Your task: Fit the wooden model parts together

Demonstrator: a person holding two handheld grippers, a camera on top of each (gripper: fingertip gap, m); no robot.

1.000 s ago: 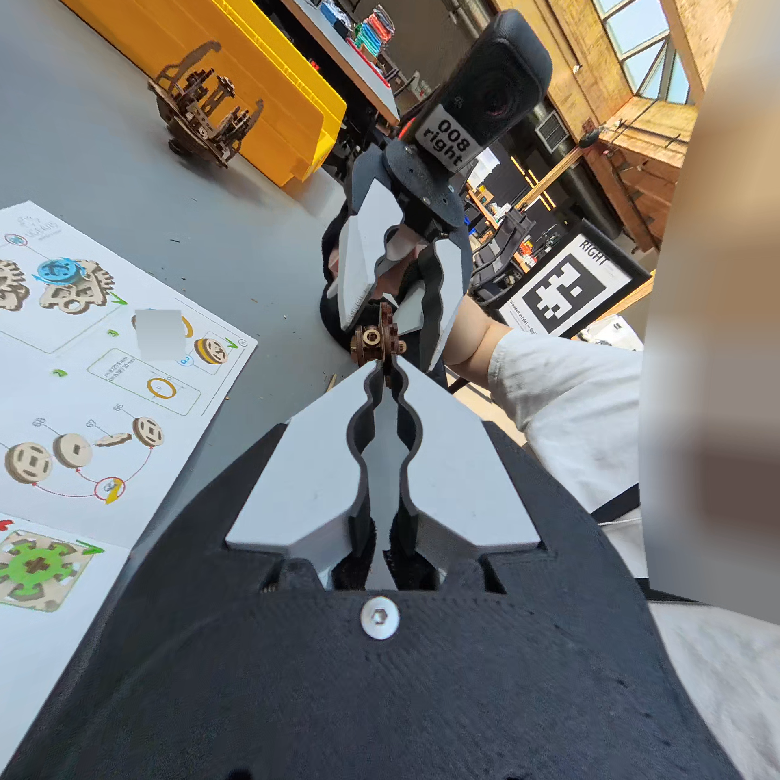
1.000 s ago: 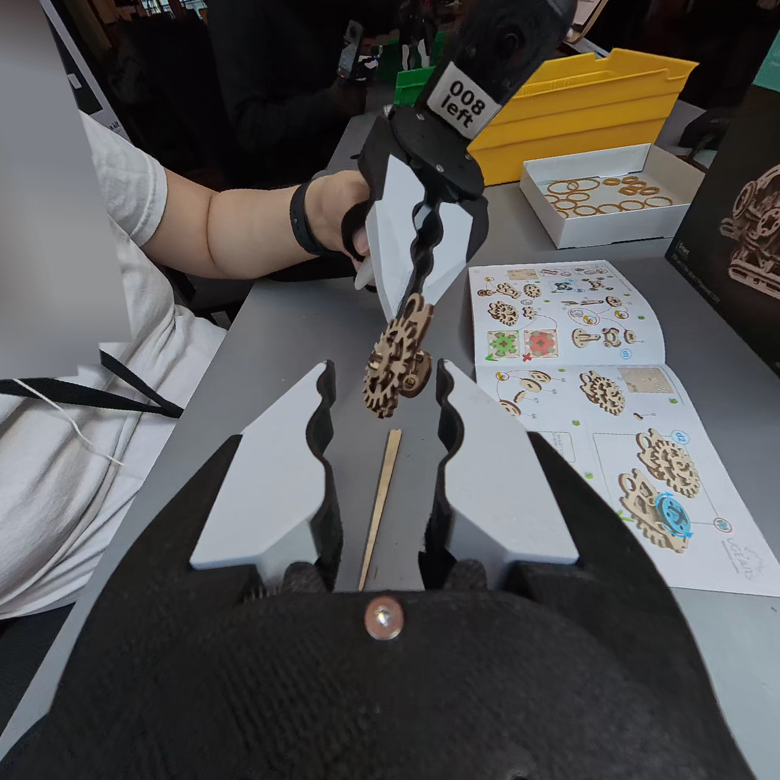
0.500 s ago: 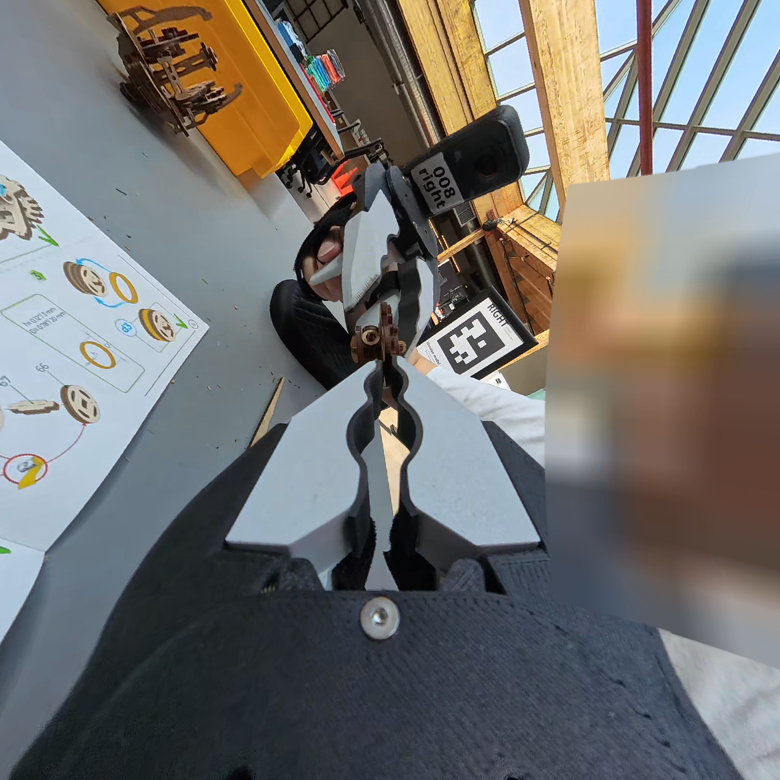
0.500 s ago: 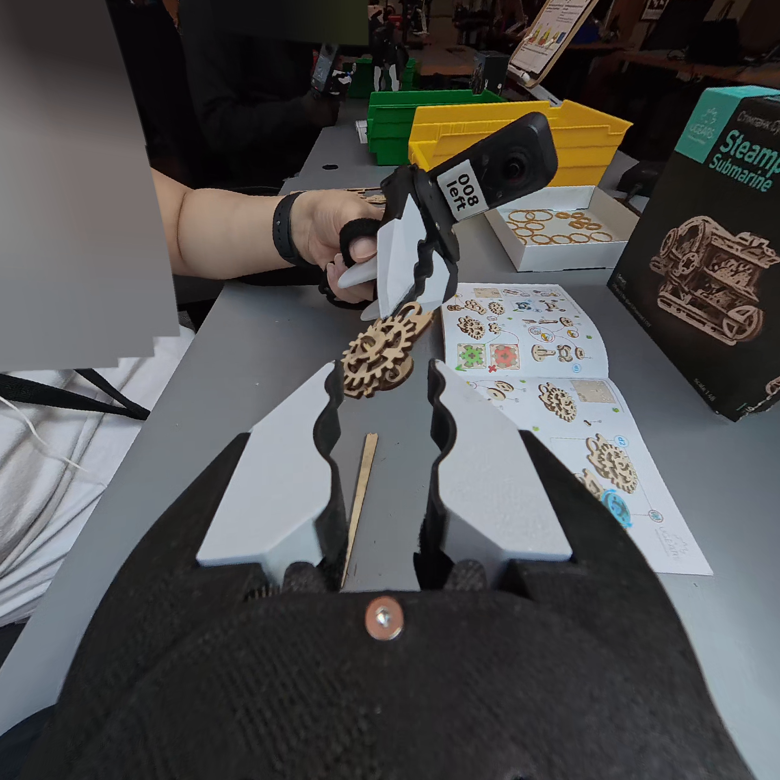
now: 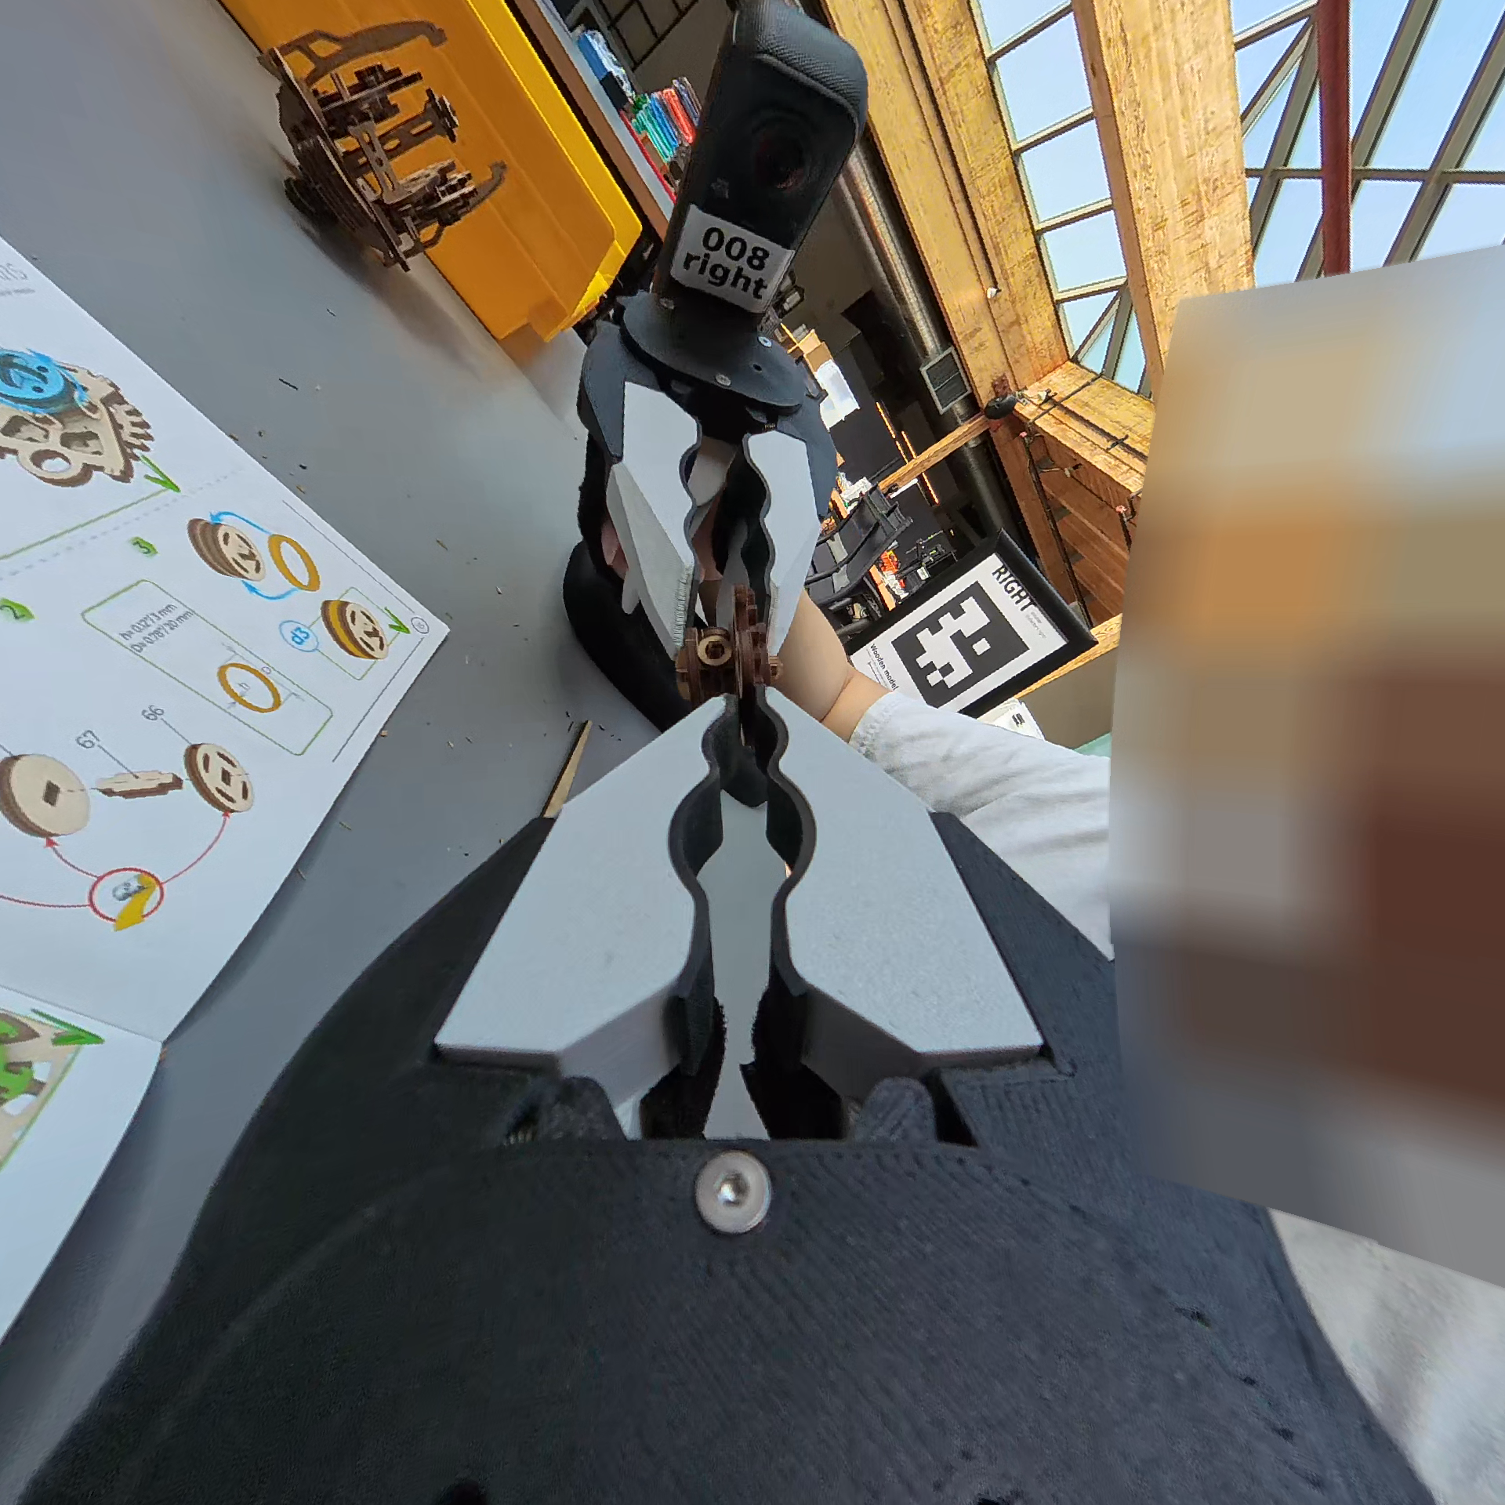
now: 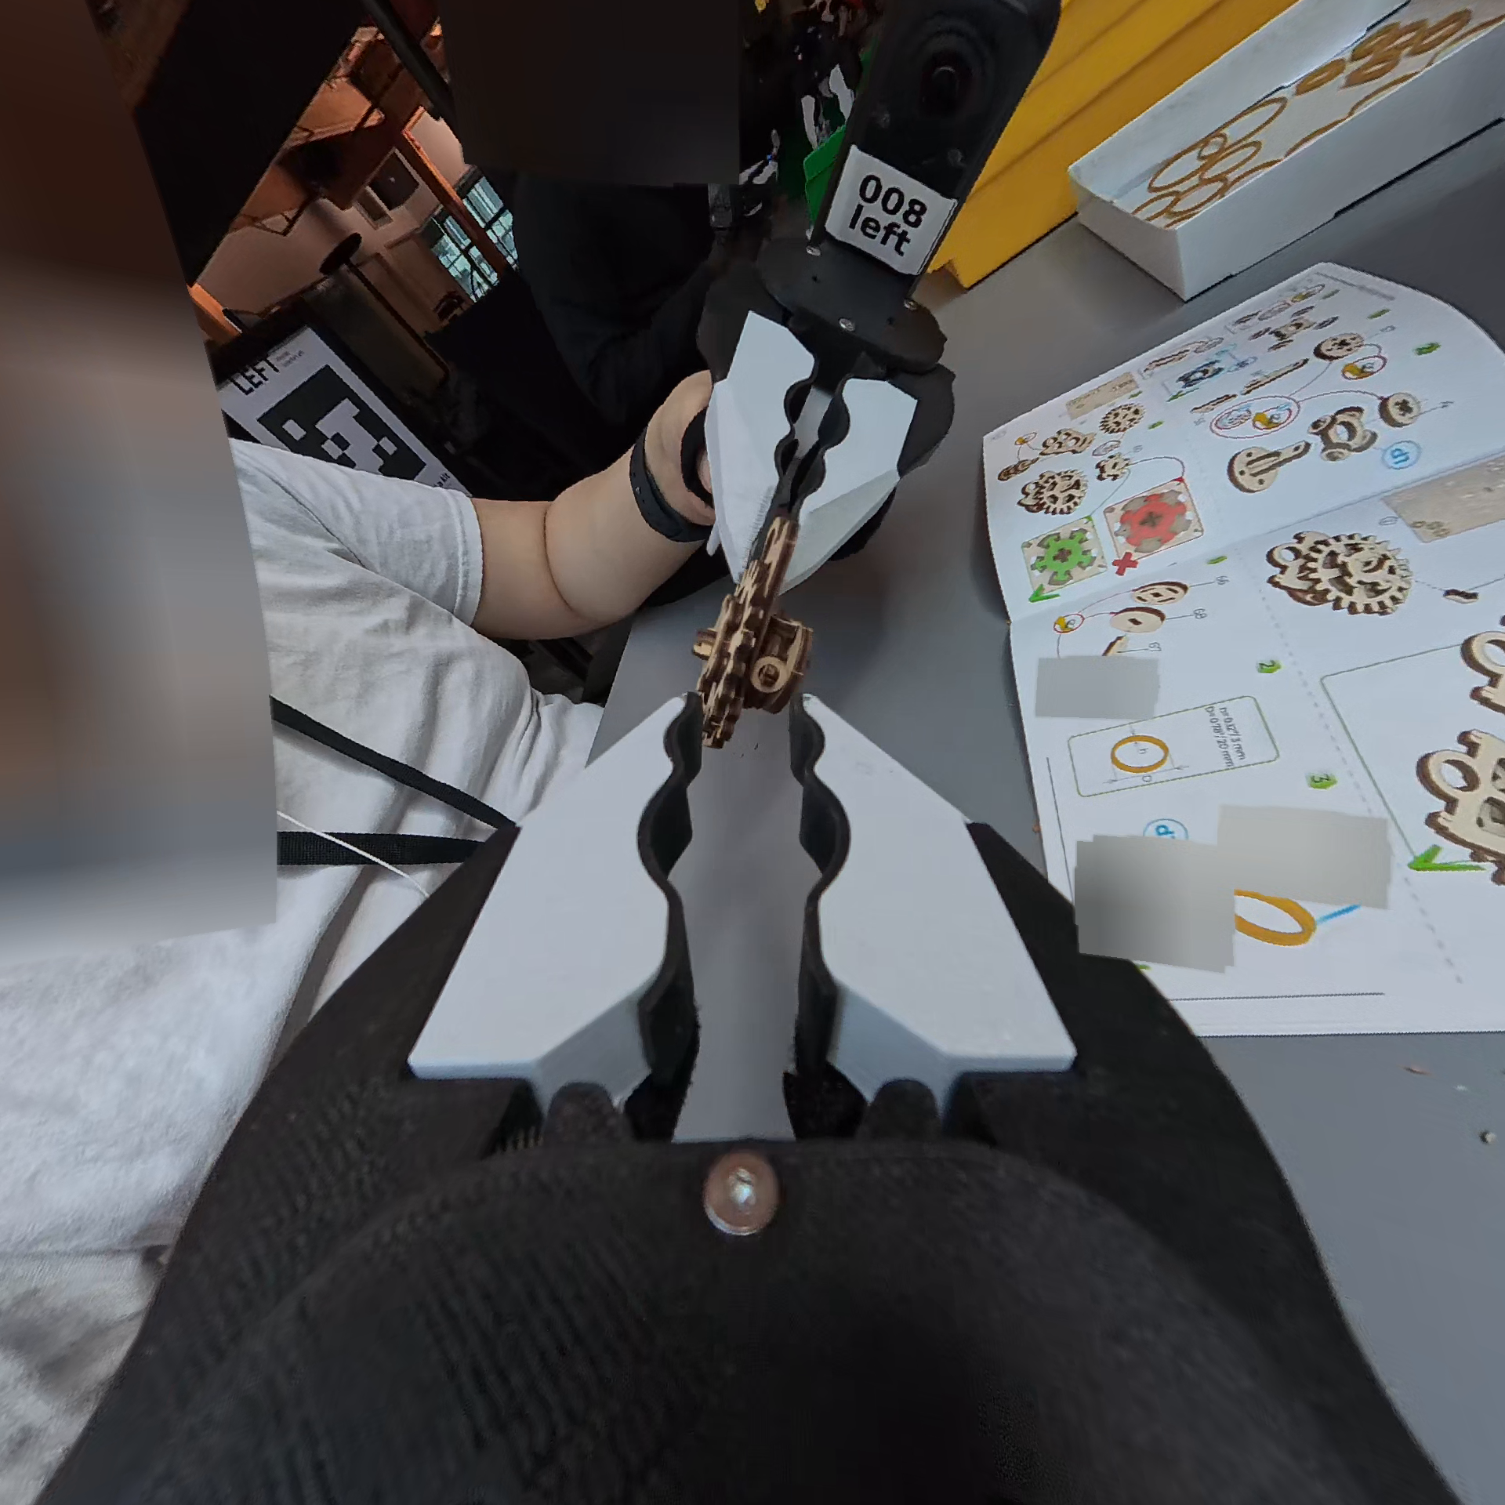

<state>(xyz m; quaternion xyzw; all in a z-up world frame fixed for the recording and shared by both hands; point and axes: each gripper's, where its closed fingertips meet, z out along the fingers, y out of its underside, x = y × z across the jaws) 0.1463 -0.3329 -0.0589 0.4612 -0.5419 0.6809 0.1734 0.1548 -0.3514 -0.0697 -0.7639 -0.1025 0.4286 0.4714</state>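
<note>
The grey table [image 6: 936, 619] fills the right of the right wrist view, with a white illustrated instruction sheet [image 6: 1270, 651] spread at right and a yellow plastic bin [image 5: 521, 187] at the upper left of the left wrist view. Just in front of that bin stands a dark wooden part-built model [image 5: 366, 138]. The left gripper [image 5: 743, 707], at frame centre, is clamped narrow on the edge of the light wooden gear assembly [image 6: 753, 643]. The right gripper [image 6: 745, 708] stands wide, its tips either side of the gear's lower edge; contact cannot be told.
</note>
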